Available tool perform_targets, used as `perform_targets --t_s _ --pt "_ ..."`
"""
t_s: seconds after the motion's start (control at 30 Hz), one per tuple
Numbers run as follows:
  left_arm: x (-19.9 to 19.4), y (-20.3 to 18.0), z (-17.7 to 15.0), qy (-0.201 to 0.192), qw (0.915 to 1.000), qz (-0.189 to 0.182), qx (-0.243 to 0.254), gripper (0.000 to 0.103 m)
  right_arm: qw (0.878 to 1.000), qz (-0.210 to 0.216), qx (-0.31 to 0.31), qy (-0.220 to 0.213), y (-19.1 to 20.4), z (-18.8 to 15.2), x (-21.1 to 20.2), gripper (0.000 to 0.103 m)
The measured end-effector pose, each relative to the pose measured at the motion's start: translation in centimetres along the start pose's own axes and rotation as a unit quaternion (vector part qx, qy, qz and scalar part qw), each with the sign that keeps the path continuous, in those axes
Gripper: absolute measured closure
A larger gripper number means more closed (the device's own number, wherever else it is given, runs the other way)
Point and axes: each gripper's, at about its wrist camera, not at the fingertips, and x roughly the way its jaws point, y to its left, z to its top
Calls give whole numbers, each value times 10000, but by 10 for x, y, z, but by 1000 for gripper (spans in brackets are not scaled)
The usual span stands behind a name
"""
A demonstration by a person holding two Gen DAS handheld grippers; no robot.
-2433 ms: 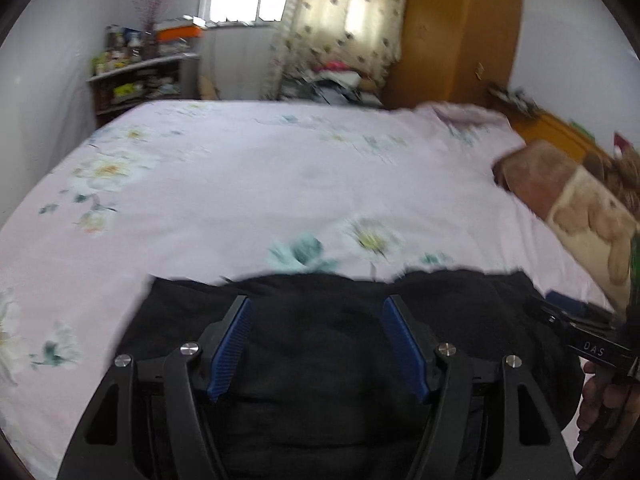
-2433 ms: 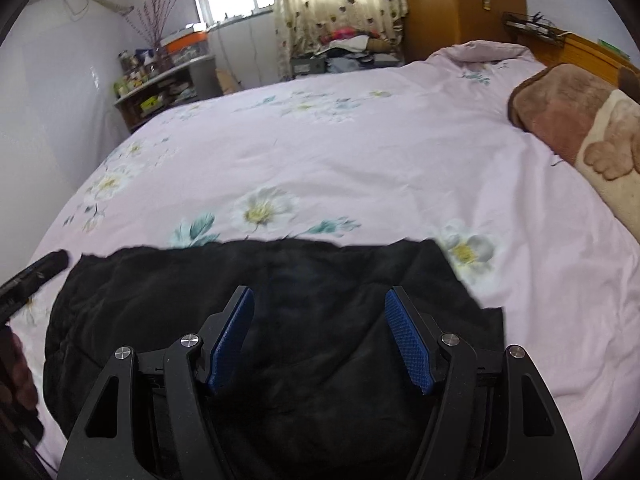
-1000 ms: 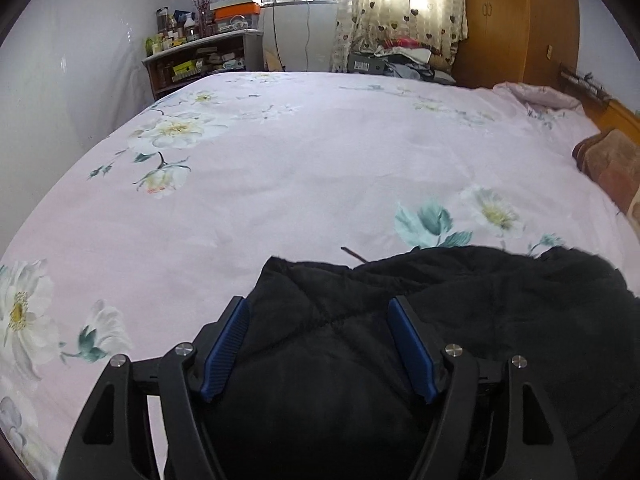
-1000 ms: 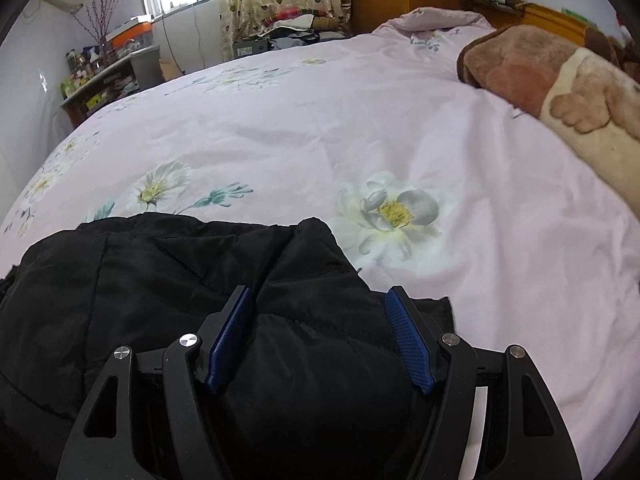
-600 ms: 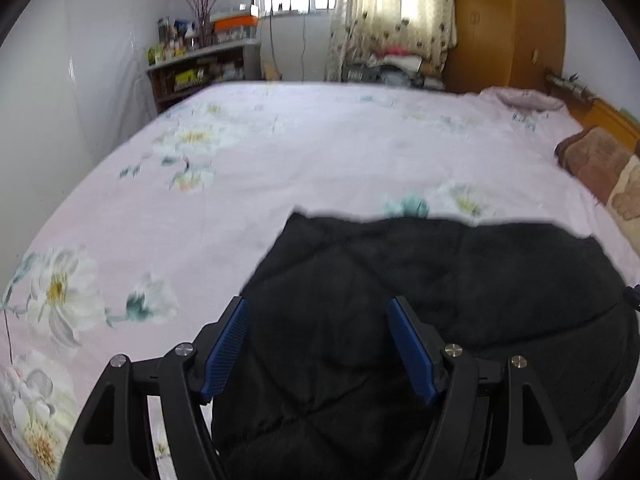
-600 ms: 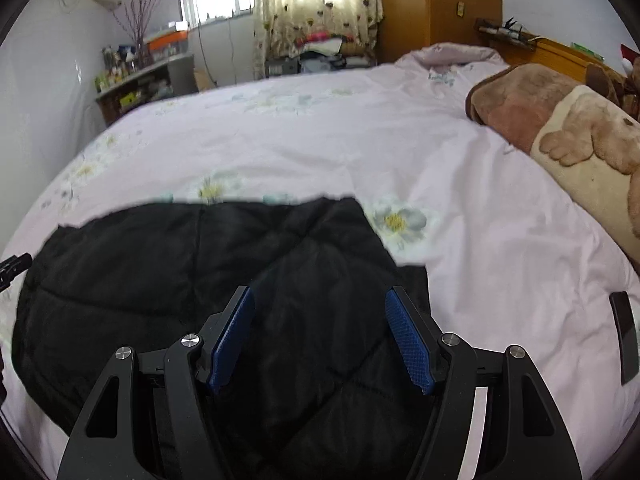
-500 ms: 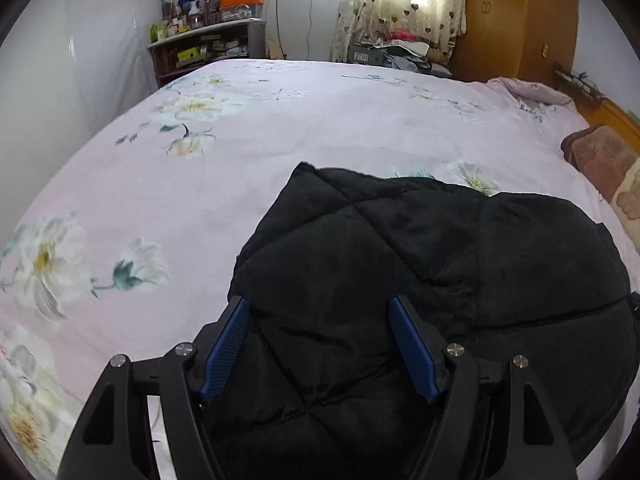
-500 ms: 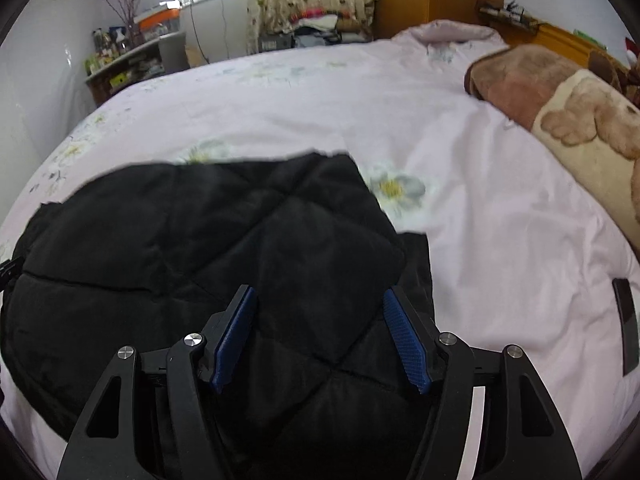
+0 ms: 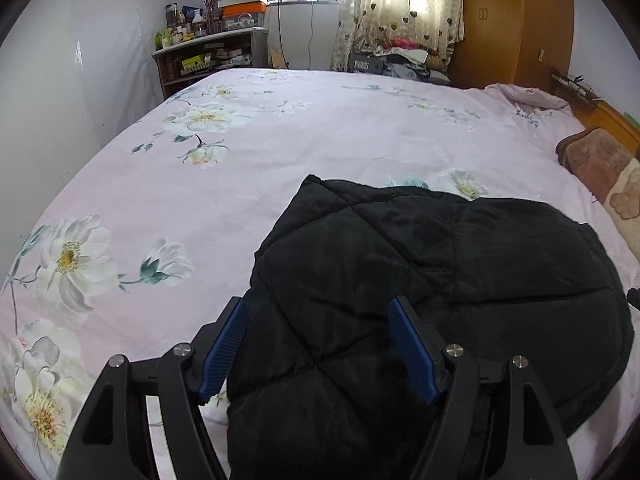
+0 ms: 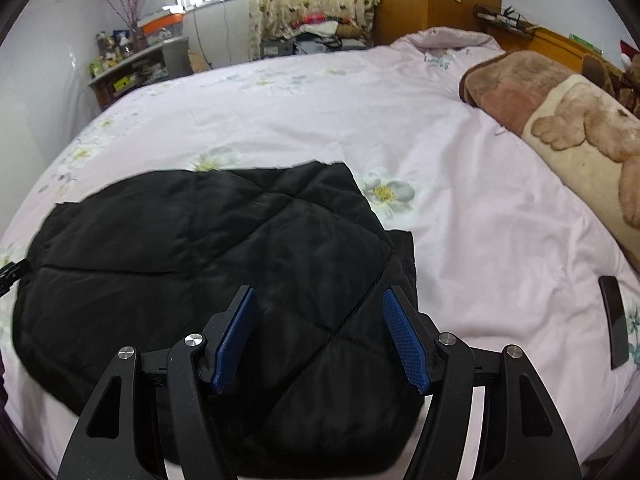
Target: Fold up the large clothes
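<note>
1. Left wrist view: black quilted jacket point(image 9: 420, 264) lies bunched on the pink floral bedsheet point(image 9: 280, 152), near edge of the bed, w/ its near-left part running right in between the fingers of the left gripper point(image 9: 318, 350). Blue pads point(image 9: 224, 350) are spread wide, one on each side of the fabric, not pinching anything afaict.

2. Right wrist view: same jacket point(image 10: 208, 260) from the other end. Right gripper point(image 10: 320, 338) hangs over the jacket's right portion, jaws apart, blue pads point(image 10: 404, 340) either side of a quilt seam. Jacket's right edge sits just under/beside the right pad. Nothing clamped.

3. Other stuff: brown & cream plush blanket point(image 10: 560, 120) off to the right by the headboard, well apart from the jacket. Dark flat phone-looking thing point(image 10: 614, 326) on the sheet to the right of the gripper, can't tell exactly what it is. Shelf w/ clutter point(image 9: 208, 56) and curtained window point(image 9: 400, 0) at the back.

4. Vs 0.5 s ago: pretty much same layout, jacket already spread fwd over the sheet, both grippers open then too. Left view now shows the jacket a bit further right of centre.

5. Vs 2.4 s ago: jacket was a low dark strip right at the grippers; now it reaches much further onto the bed, quilted side up.
</note>
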Motion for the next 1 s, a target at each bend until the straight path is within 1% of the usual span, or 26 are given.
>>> perform_targets --t_s 0.17,0.3,0.33,0.37,0.43,0.47,0.5,0.53,0.57,0.63,0.7,0.77,0.83,0.87,0.93,1.0 --pt "-40 4 -17 -150 9998 -143 2 28 9997 154 -72 -154 7 -12 -35 37" --pt "-57 7 -36 -117 9995 -306 27 29 9995 276 34 -140 9 -29 -49 37" --pt "-58 7 -41 -96 9994 -338 55 31 9994 306 50 -126 8 -32 -50 37" --pt "-57 7 -45 -53 9992 -397 82 34 9993 359 55 -95 10 -37 -50 37" --pt "-47 6 -54 127 9990 -424 91 37 9992 406 35 39 12 -45 -44 46" --pt "-38 6 -57 238 9988 -420 85 41 9991 396 18 152 13 -49 -36 48" --pt "-24 7 -61 415 9985 -359 61 43 9990 341 16 290 11 -52 -24 52" --pt "-12 9 -65 575 9979 -305 25 44 9987 276 35 427 8 -55 -13 56" --pt "-2 12 -68 657 9974 -278 -46 44 9981 221 82 565 4 -57 -3 57" --pt "5 17 -68 699 9971 -260 -155 44 9970 231 228 710 -5 -59 14 57" --pt "-1 17 -63 669 9972 -269 -193 44 9969 212 290 699 -8 -57 14 57" --pt "-11 16 -58 549 9978 -335 -144 44 9977 216 276 587 -7 -52 4 57" --pt "-19 12 -51 391 9982 -455 -75 44 9984 322 255 399 -6 -46 -7 57" --pt "-20 9 -45 315 9985 -447 11 44 9985 339 254 336 -6 -43 -9 57" --pt "-14 0 -32 143 9992 -320 205 44 9987 352 291 222 -8 -32 -7 57" --pt "2 -2 -20 149 9994 -257 200 44 9986 338 371 170 -12 -20 2 57"
